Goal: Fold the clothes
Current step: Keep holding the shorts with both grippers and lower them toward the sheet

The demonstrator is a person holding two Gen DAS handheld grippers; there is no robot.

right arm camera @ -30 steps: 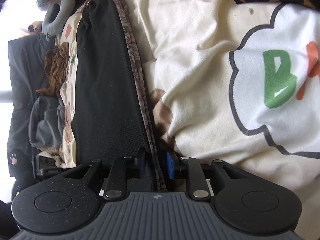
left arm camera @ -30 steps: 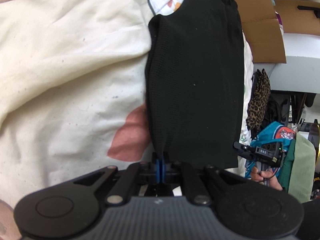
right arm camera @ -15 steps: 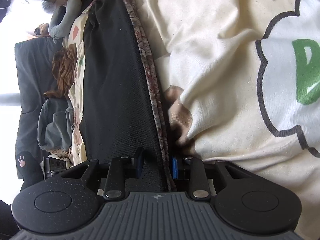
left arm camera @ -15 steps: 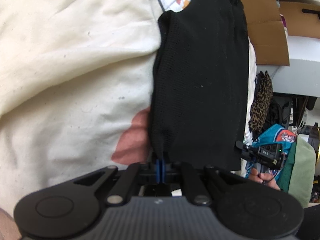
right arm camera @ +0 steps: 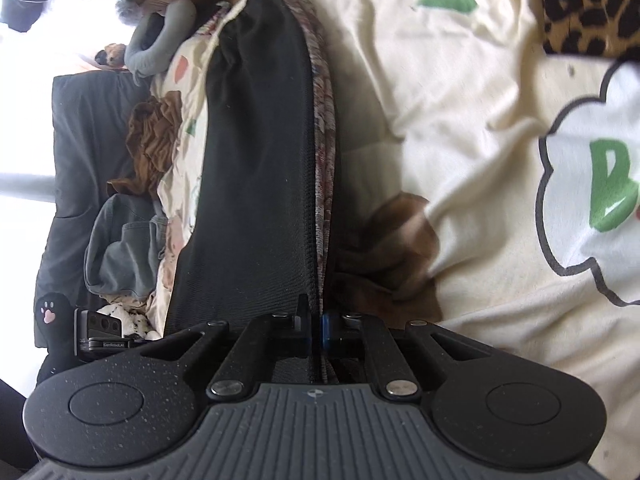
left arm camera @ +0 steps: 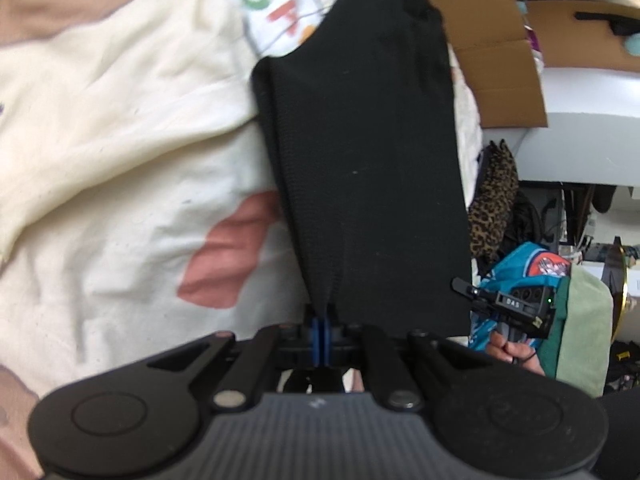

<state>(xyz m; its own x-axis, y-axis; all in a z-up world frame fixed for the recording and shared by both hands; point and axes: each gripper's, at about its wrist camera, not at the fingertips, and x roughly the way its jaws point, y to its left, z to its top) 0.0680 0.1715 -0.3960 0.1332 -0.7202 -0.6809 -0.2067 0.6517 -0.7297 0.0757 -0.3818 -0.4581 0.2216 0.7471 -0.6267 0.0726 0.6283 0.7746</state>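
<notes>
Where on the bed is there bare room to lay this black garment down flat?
Free: the cream bedspread between the black garment and the pink blotch, and the stretch in the right wrist view between the garment and the lettered white patch. Crowded: the leopard-print cloth at the top corner, and the brown clothing and grey clothing beyond the garment's far side.

Bedsheet (left arm camera: 120,128) blurred in both wrist views. Printed lettering (right arm camera: 612,188) cut off at the right wrist frame's edge. Black garment (left arm camera: 372,160) hides the bed beneath. Leopard-print fabric (right arm camera: 588,4) cropped by the top corner.
</notes>
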